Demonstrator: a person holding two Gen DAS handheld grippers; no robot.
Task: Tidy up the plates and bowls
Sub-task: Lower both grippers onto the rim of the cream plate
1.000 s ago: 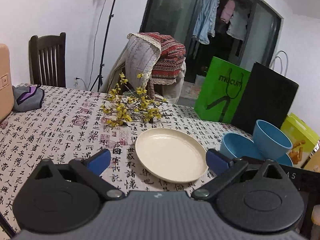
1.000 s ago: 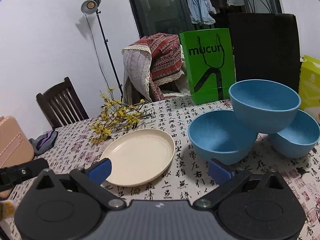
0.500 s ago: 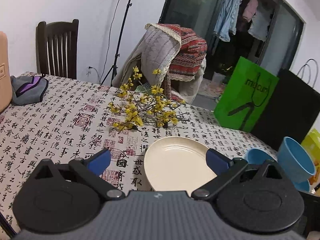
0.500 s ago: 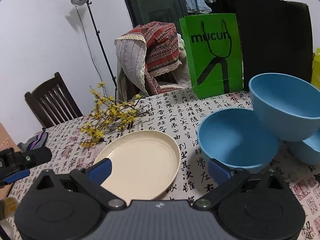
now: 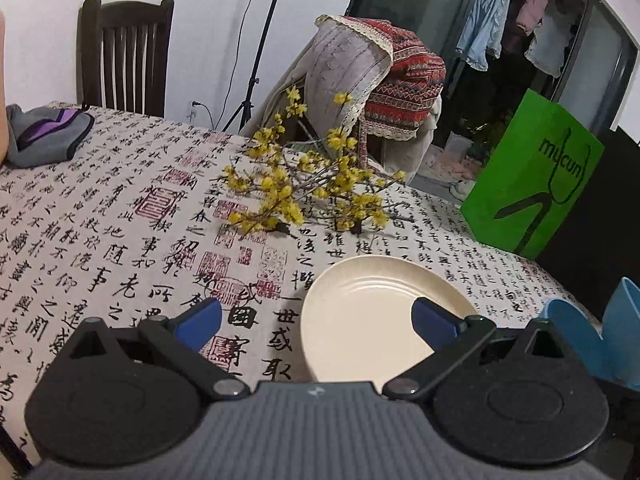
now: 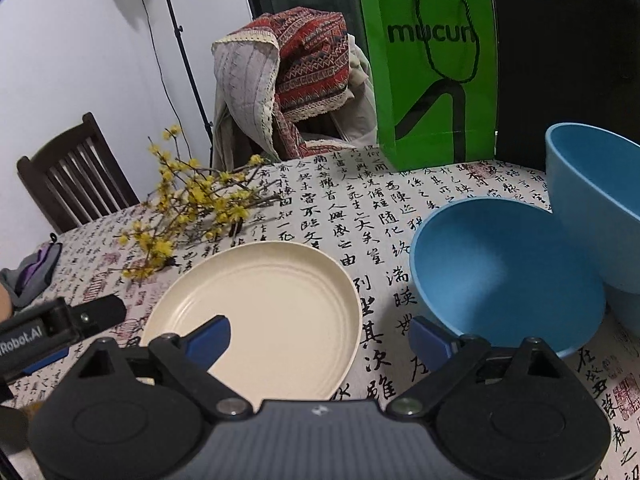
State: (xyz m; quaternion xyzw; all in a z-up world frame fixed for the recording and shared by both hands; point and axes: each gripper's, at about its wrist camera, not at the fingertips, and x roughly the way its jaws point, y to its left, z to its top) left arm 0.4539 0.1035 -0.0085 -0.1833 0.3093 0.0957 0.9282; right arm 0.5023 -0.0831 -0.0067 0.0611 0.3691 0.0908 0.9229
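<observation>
A cream plate (image 6: 264, 312) lies on the calligraphy tablecloth; it also shows in the left wrist view (image 5: 372, 312). A blue bowl (image 6: 504, 280) sits right of it, with a second blue bowl (image 6: 596, 200) leaning on its right rim. The bowls show at the right edge of the left wrist view (image 5: 584, 332). My right gripper (image 6: 318, 338) is open, over the plate's right edge. My left gripper (image 5: 318, 320) is open, with its right finger over the plate. The left gripper's body shows at the left of the right wrist view (image 6: 60, 328).
A bunch of yellow flower twigs (image 5: 308, 188) lies behind the plate. A green paper bag (image 6: 432, 68) and a black bag (image 6: 560, 60) stand at the table's far edge. A grey cloth (image 5: 44, 132) lies far left. Chairs stand behind the table.
Both grippers have moved forward and lower toward the plate. The plate and bowls now look larger and nearer. Both stay open.
</observation>
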